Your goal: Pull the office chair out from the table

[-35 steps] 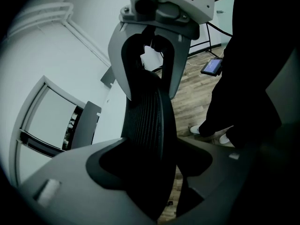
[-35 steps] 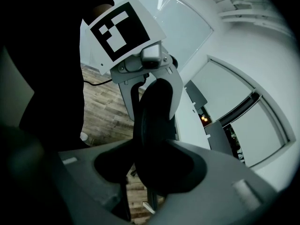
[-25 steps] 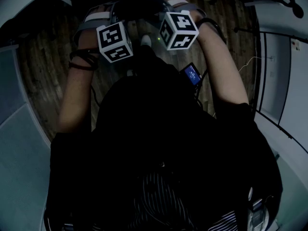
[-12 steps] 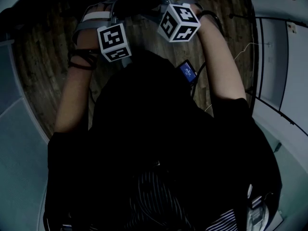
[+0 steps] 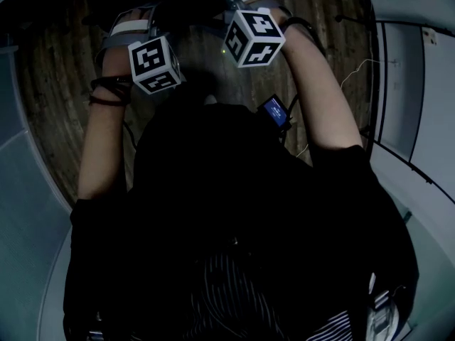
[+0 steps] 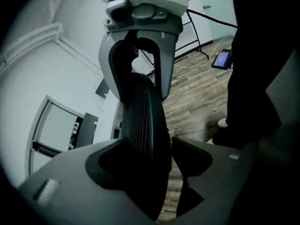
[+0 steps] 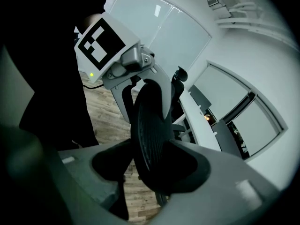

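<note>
The office chair's black mesh backrest (image 6: 145, 116) runs edge-on between the jaws of my left gripper (image 6: 149, 142). It lies against the left pad, and a thin strip of floor shows by the right pad. My right gripper (image 7: 150, 146) straddles the same backrest (image 7: 150, 121) further along, with a gap on its left side. Each gripper shows in the other's view: the right one (image 6: 140, 27) and the left one (image 7: 131, 69). In the head view only the marker cubes (image 5: 151, 64) (image 5: 254, 37) stand out; the chair is lost in the dark.
Wood plank floor (image 5: 57, 105) lies underneath. A white table (image 7: 206, 121) stands beyond the chair. A small device with a blue screen (image 5: 277, 111) lies on the floor with cables, near a tripod's legs (image 6: 197, 32). The person's dark legs (image 6: 253, 78) are close on the right.
In the head view both marker cubes have shifted left and slightly up, and the floor planks and the blue-screen device have slid past. Both hands stay side by side.
</note>
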`<act>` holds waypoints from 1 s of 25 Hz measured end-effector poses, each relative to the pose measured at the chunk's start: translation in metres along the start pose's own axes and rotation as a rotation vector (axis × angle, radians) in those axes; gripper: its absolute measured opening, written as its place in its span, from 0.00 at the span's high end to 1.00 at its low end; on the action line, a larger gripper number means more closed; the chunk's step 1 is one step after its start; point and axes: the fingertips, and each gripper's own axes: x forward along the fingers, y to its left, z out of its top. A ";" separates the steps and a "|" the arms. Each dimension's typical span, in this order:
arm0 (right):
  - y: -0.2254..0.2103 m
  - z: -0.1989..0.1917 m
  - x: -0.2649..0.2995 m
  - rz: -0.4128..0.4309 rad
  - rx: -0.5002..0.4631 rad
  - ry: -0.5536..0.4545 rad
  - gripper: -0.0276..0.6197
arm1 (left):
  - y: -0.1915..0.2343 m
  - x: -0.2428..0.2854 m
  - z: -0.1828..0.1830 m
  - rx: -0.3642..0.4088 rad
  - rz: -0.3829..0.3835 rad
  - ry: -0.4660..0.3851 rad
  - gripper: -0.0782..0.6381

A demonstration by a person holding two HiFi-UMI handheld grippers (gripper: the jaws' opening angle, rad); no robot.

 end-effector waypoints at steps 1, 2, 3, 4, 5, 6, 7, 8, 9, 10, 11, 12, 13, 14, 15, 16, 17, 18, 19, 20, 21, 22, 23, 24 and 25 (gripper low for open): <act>0.006 0.001 -0.003 0.000 -0.002 -0.003 0.59 | -0.004 -0.003 0.003 -0.007 0.003 -0.004 0.46; 0.011 0.003 -0.006 -0.003 -0.004 -0.010 0.59 | -0.008 -0.007 0.004 -0.008 0.010 -0.003 0.46; 0.016 0.004 -0.009 -0.008 -0.003 -0.019 0.59 | -0.012 -0.010 0.006 -0.005 0.017 0.001 0.47; 0.021 0.005 -0.013 -0.014 -0.001 -0.029 0.59 | -0.016 -0.013 0.009 -0.003 0.022 0.006 0.47; 0.028 0.004 -0.018 -0.018 -0.001 -0.038 0.59 | -0.021 -0.016 0.014 -0.001 0.027 0.010 0.47; 0.034 0.002 -0.024 -0.021 -0.002 -0.043 0.59 | -0.026 -0.018 0.020 -0.001 0.031 0.012 0.47; 0.041 0.001 -0.030 -0.021 -0.005 -0.047 0.59 | -0.032 -0.021 0.026 -0.002 0.032 0.011 0.47; 0.047 0.000 -0.034 -0.022 -0.009 -0.051 0.59 | -0.038 -0.024 0.031 -0.004 0.031 0.010 0.47; 0.053 0.001 -0.038 -0.024 -0.012 -0.055 0.59 | -0.044 -0.028 0.034 -0.006 0.028 0.009 0.47; 0.058 0.004 -0.041 -0.027 -0.014 -0.059 0.59 | -0.049 -0.032 0.036 -0.008 0.026 0.008 0.46; 0.064 0.006 -0.044 -0.031 -0.015 -0.062 0.59 | -0.054 -0.036 0.036 -0.006 0.025 0.008 0.46; 0.070 0.009 -0.046 -0.034 -0.015 -0.064 0.59 | -0.060 -0.040 0.037 -0.004 0.025 0.007 0.46; 0.077 0.012 -0.049 -0.036 -0.014 -0.064 0.59 | -0.066 -0.044 0.037 -0.001 0.025 0.006 0.46; 0.084 0.015 -0.051 -0.035 -0.012 -0.063 0.59 | -0.073 -0.048 0.037 0.001 0.024 0.004 0.46; 0.090 0.019 -0.053 -0.035 -0.010 -0.061 0.59 | -0.079 -0.053 0.037 0.002 0.021 0.000 0.46; 0.096 0.022 -0.055 -0.036 -0.008 -0.060 0.59 | -0.083 -0.057 0.038 0.003 0.019 -0.004 0.46; 0.101 0.026 -0.056 -0.038 -0.006 -0.059 0.59 | -0.088 -0.062 0.038 0.007 0.017 -0.007 0.46; 0.105 0.029 -0.058 -0.041 -0.003 -0.057 0.59 | -0.091 -0.065 0.037 0.014 0.018 -0.011 0.46; 0.109 0.032 -0.059 -0.044 0.000 -0.056 0.59 | -0.095 -0.069 0.036 0.021 0.019 -0.015 0.45; 0.113 0.036 -0.059 -0.047 0.004 -0.054 0.59 | -0.099 -0.073 0.035 0.026 0.020 -0.018 0.45; 0.116 0.040 -0.059 -0.049 0.007 -0.051 0.59 | -0.103 -0.076 0.033 0.031 0.021 -0.019 0.45; 0.120 0.043 -0.059 -0.051 0.011 -0.048 0.59 | -0.106 -0.079 0.031 0.034 0.022 -0.019 0.45; 0.122 0.046 -0.059 -0.055 0.015 -0.043 0.59 | -0.108 -0.081 0.029 0.038 0.024 -0.019 0.45; 0.123 0.048 -0.059 -0.061 0.019 -0.037 0.59 | -0.109 -0.083 0.028 0.041 0.025 -0.021 0.45; 0.125 0.049 -0.059 -0.068 0.023 -0.031 0.59 | -0.110 -0.084 0.028 0.043 0.027 -0.024 0.45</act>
